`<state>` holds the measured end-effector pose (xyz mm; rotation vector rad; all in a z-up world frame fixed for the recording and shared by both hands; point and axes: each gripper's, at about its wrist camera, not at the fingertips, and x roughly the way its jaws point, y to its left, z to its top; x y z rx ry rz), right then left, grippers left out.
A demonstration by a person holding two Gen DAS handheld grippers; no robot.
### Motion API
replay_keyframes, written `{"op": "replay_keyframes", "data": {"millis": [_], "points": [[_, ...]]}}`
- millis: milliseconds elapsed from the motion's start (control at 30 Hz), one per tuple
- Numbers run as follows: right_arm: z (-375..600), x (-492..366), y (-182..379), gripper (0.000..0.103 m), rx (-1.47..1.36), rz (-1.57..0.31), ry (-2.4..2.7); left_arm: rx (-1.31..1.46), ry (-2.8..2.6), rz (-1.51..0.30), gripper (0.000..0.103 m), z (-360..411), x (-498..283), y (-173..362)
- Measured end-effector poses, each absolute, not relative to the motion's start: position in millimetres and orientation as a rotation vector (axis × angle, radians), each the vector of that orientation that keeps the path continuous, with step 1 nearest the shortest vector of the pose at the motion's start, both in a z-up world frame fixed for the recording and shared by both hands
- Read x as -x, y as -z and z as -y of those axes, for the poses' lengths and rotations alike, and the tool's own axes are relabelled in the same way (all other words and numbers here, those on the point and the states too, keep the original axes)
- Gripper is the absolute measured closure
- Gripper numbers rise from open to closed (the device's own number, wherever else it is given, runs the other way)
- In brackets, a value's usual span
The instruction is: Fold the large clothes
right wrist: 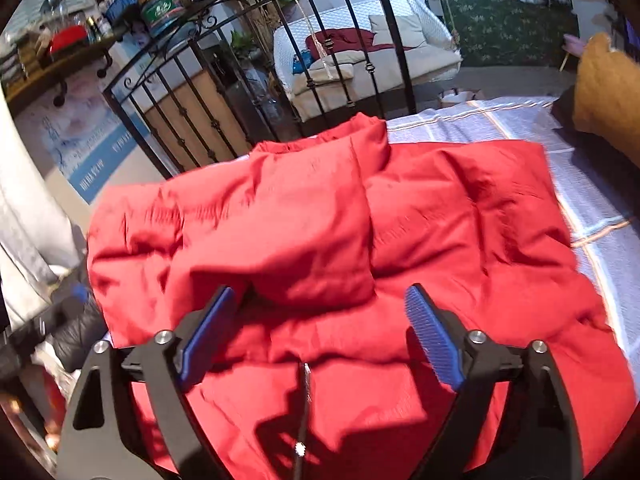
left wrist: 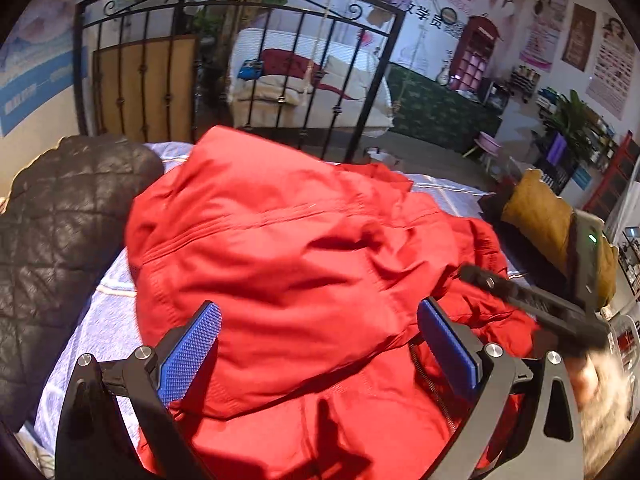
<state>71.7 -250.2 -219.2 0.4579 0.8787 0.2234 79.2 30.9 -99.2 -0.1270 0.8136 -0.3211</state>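
A red padded jacket [left wrist: 300, 248] lies spread on a bed with a lilac checked sheet [left wrist: 104, 320]. In the left wrist view my left gripper [left wrist: 318, 312] hovers just above the jacket's near part, its blue pads [left wrist: 192, 352] wide apart and open, with nothing gripped. The right gripper's black body [left wrist: 540, 304] shows at the right edge, held by a hand. In the right wrist view the red jacket [right wrist: 400, 220] has a folded flap over its middle and a dark zip [right wrist: 304, 400] near the bottom. My right gripper [right wrist: 320, 296] is open over that flap.
A black quilted jacket [left wrist: 60, 240] is heaped at the bed's left side. A mustard-coloured garment [right wrist: 608, 92] lies at the far right of the bed. A black iron bed frame [left wrist: 240, 60] rises behind the bed, with a white sofa [right wrist: 360, 40] beyond it.
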Motion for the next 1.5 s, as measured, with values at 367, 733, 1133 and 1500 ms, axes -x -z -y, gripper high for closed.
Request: {"op": "replay_keyframes", "data": {"millis": [367,733,1133,1500], "points": [[236,-86,176,0.094,-0.374,-0.734,-0.185,0.136,0.234,-0.799,0.006,-64,-80,92],[313,-64,194,0.098,-0.377,-0.829,0.097,0.063,0.23,-0.808,0.006,-34,-123,96],[189,-96,155,0.011,-0.069,-0.824,-0.234,-0.014,0.162,-0.903,0.006,-13,-173,105],[179,-160,255,0.005,-0.021,-1.133,-0.205,-0.026,0.139,-1.156,0.004,-3,-230,182]]}}
